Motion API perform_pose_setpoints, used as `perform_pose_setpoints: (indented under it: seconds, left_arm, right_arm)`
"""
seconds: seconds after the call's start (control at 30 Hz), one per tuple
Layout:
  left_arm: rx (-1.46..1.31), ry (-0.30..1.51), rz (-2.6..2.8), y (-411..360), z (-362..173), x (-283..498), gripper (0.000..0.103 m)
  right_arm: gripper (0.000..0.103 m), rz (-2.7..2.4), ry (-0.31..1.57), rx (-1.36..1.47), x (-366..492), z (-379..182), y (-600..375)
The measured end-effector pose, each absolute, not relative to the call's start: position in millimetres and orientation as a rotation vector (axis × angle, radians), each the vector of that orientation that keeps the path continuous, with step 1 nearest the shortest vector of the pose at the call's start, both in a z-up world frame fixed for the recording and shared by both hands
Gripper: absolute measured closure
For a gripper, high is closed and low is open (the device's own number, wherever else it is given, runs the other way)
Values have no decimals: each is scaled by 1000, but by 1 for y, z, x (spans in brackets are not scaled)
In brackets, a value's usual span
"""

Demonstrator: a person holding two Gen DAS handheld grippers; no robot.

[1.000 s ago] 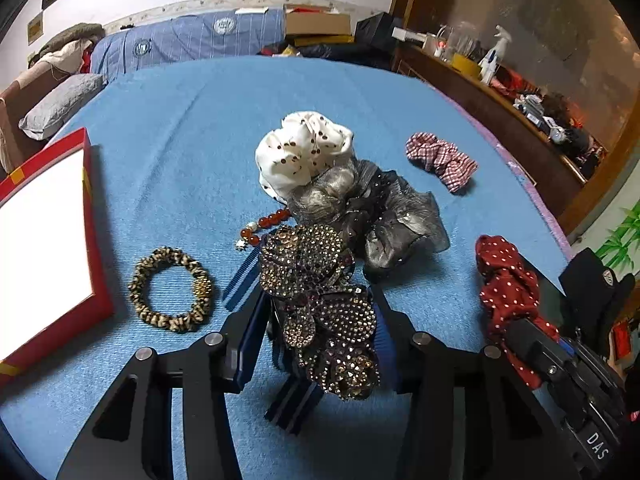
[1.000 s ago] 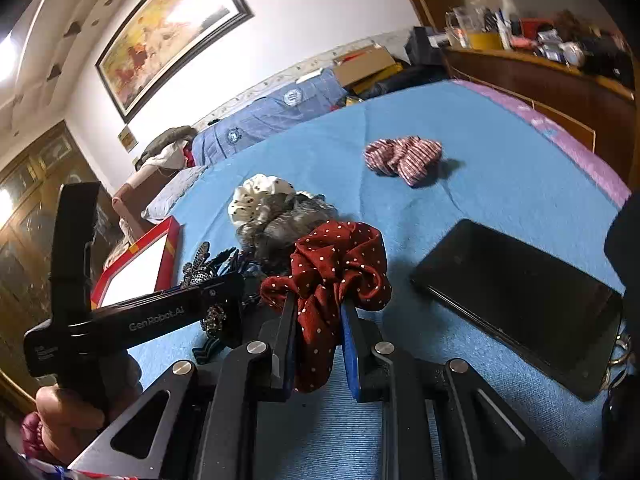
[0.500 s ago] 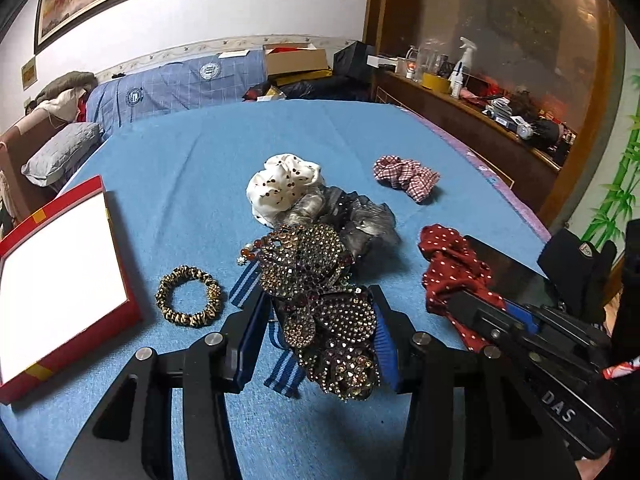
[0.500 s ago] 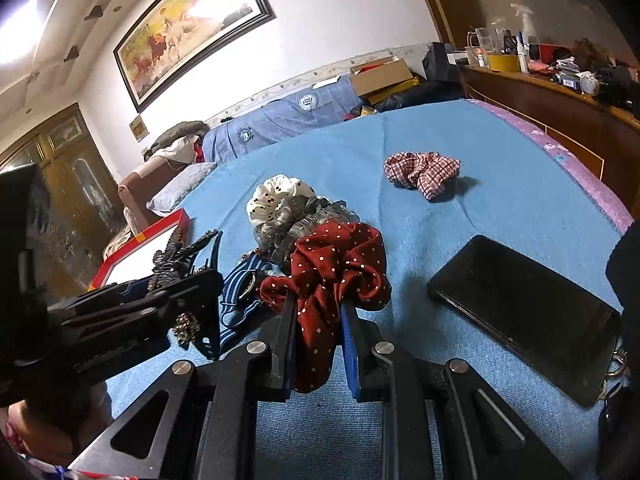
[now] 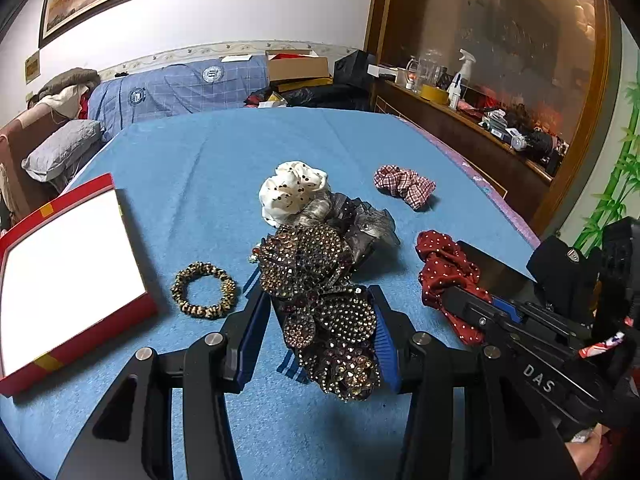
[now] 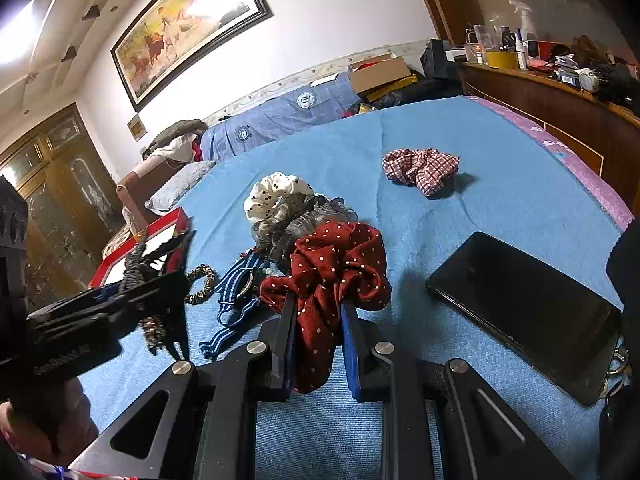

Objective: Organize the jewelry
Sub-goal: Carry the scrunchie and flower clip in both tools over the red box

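Note:
My left gripper (image 5: 320,320) is shut on a brown rhinestone bow hair clip (image 5: 320,280) and holds it above the blue bed cover. My right gripper (image 6: 316,312) is shut on a red white-dotted scrunchie (image 6: 336,264), also seen in the left wrist view (image 5: 444,268). On the cover lie a white dotted scrunchie (image 5: 292,190), a grey sheer scrunchie (image 5: 360,220), a red plaid scrunchie (image 5: 404,186), a leopard hair band (image 5: 204,290) and a blue striped band (image 6: 236,280). A red box with a white inside (image 5: 60,264) lies at the left.
A black phone (image 6: 524,300) lies on the cover to the right of my right gripper. A wooden shelf with bottles (image 5: 460,92) runs along the right. Pillows and folded bedding (image 5: 176,88) lie at the far end.
Both grippers have lifted and pulled back with their items. The bow clip has come up off the pile, uncovering the striped band below.

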State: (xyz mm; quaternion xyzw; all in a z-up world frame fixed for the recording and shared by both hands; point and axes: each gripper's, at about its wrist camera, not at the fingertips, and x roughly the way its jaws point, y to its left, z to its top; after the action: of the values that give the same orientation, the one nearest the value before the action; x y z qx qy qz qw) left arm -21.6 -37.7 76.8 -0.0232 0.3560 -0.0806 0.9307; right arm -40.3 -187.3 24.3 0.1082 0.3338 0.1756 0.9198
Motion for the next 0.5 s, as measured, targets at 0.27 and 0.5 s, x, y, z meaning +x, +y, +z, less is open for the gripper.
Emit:
perform_pose_setpoints:
  seconds: [0.27, 0.5]
  left_arm:
    - [-105, 712, -154, -12, 87, -31, 55]
    - [-173, 682, -104, 31, 95, -40, 55]
  right_arm:
    - [81, 351, 699, 197, -44, 29, -178]
    - [81, 393, 673, 134, -48, 54, -147]
